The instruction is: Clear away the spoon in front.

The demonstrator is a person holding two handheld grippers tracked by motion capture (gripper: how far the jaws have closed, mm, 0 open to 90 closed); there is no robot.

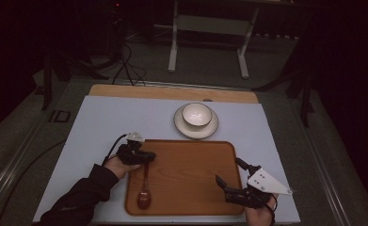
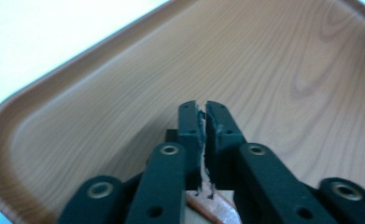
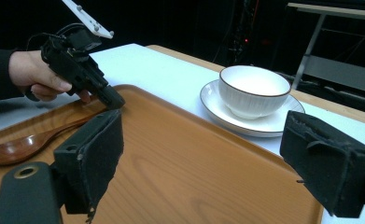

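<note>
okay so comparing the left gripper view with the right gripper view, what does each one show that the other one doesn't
Left gripper view alone: the left gripper's own jaws from behind, closed on the thin handle of the wooden spoon, seen close up over the wood grain.

Right gripper view alone: the right gripper with jaws wide apart and nothing between them, the white bowl sitting on its saucer, the spoon's whole length lying on the tray, and the hand holding the left gripper.

Both: the wooden tray, the spoon and the pale table.
</note>
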